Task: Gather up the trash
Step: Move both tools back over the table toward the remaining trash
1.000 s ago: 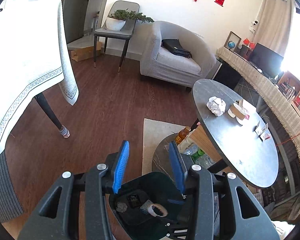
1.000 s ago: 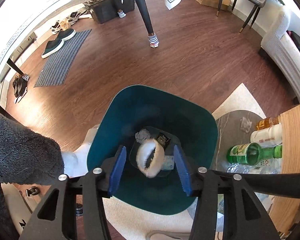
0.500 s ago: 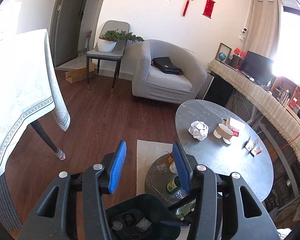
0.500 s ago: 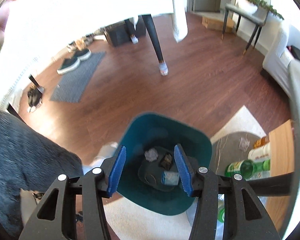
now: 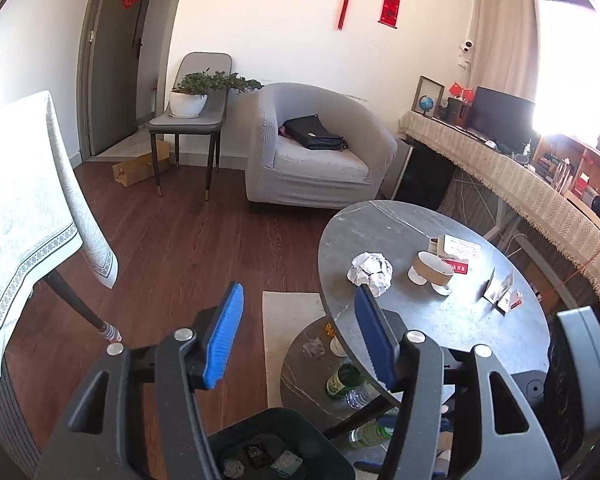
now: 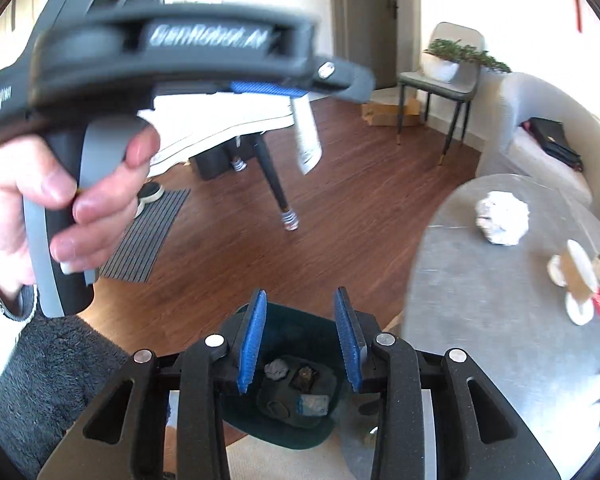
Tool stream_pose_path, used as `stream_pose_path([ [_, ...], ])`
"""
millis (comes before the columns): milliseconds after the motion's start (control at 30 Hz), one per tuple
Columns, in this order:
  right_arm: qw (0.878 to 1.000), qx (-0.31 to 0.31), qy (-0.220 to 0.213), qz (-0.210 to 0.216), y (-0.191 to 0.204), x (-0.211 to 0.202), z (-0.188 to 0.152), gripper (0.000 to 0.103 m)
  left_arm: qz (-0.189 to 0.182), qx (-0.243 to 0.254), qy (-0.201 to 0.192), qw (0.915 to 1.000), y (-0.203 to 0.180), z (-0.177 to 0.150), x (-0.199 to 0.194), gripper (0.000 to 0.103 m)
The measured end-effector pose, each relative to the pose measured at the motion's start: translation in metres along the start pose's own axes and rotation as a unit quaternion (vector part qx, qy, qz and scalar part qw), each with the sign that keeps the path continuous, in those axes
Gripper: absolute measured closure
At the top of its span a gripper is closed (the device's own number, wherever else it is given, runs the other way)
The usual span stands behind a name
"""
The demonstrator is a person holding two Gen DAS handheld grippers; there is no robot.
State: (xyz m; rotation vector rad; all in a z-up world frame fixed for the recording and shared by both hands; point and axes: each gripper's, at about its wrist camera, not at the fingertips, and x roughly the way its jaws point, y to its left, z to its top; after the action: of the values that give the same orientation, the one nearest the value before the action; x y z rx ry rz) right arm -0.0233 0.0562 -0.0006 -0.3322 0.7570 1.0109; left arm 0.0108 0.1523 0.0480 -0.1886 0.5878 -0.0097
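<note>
Nearest, the right gripper point(image 6: 300, 336) hangs with its blue jaws parted and nothing between them, having just been narrowing; directly below them sits the dark green trash bin point(image 6: 284, 432) on the floor, with a grey crumpled wad point(image 6: 276, 368), a dark scrap and a pale wrapper lying at its bottom; the left gripper point(image 5: 298, 336) has its jaws spread wider, having just been opening, also empty, and the same bin shows at the bottom edge of its view. In the right wrist view a hand point(image 6: 48, 200) grips the grey handle of the left gripper at upper left, a fuzzy grey sleeve below it. Beyond the bin stands the round grey desk point(image 5: 480, 320); on it lie a crumpled white paper ball point(image 5: 370, 272), a tipped paper cup point(image 5: 432, 272) just beside it, and small cards further right; a lower shelf under the desk holds bottles point(image 5: 342, 380). Farther off are a grey armchair point(image 5: 316, 160) with a black bag on its seat, and a chair carrying a potted plant point(image 5: 192, 96) against the wall.
</note>
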Motion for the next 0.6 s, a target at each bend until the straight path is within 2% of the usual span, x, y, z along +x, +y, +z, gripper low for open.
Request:
stream_pose_path([
  [267, 0.997, 0.051, -0.016, -0.058, -0.064, -0.022, -0.016, 0.068, -0.012, 0.02, 0.015, 0.9996, -0.032, 0.007, 0.04, 0.033],
  [600, 0.981, 0.129, -0.035, -0.14, -0.149, -0.052, -0.041, 0.068, -0.025, 0.047, 0.055, 0.9971, -0.071, 0.005, 0.1, 0.031],
])
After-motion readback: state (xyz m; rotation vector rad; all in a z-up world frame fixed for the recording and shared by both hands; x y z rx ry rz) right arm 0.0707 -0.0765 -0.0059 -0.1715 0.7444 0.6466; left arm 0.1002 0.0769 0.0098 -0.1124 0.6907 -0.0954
